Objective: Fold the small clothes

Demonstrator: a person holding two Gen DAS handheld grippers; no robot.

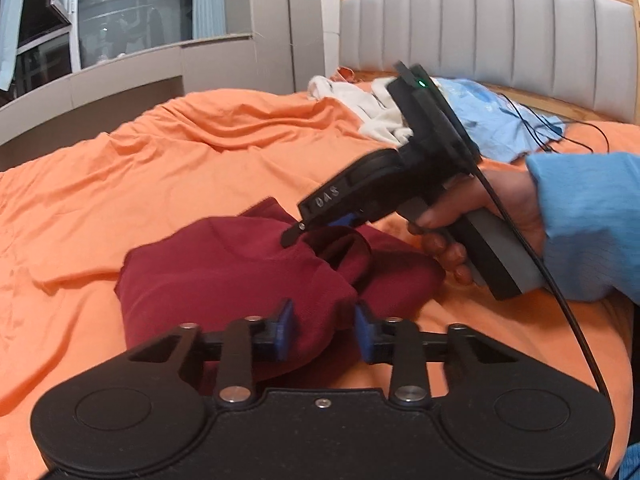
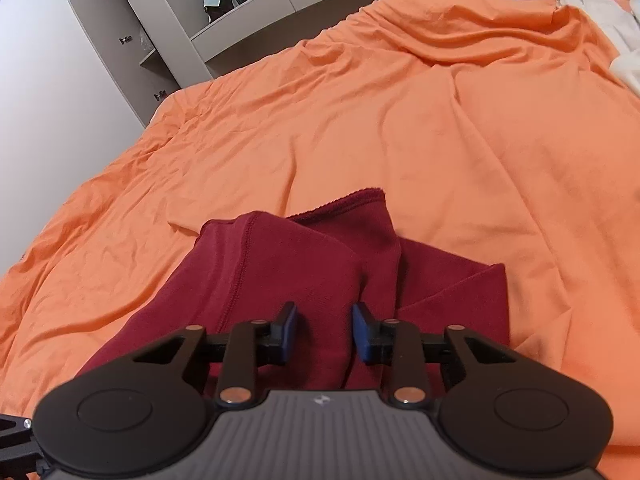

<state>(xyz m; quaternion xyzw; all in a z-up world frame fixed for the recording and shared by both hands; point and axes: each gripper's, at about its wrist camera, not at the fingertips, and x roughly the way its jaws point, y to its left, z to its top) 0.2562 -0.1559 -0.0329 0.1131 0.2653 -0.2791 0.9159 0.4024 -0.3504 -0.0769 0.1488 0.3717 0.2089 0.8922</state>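
Note:
A dark red garment [image 1: 224,264] lies bunched on the orange bed sheet [image 1: 180,160]. My left gripper [image 1: 325,330] sits at its near edge, blue pads close together with a thick fold of the cloth filling the gap. The right gripper [image 1: 316,230], held by a hand [image 1: 480,208] in a blue sleeve, comes in from the right and pinches a raised loop of the garment's far side. In the right wrist view the red garment [image 2: 280,264] runs between the right gripper [image 2: 324,330] pads, with a ridge of fabric caught there.
White clothes [image 1: 376,108] and a light blue garment [image 1: 492,120] lie near the padded headboard [image 1: 480,28]. A black cable [image 1: 560,300] trails from the right gripper. Grey cabinets [image 2: 132,40] stand beyond the bed's far edge. Wrinkled orange sheet [image 2: 400,120] spreads beyond the garment.

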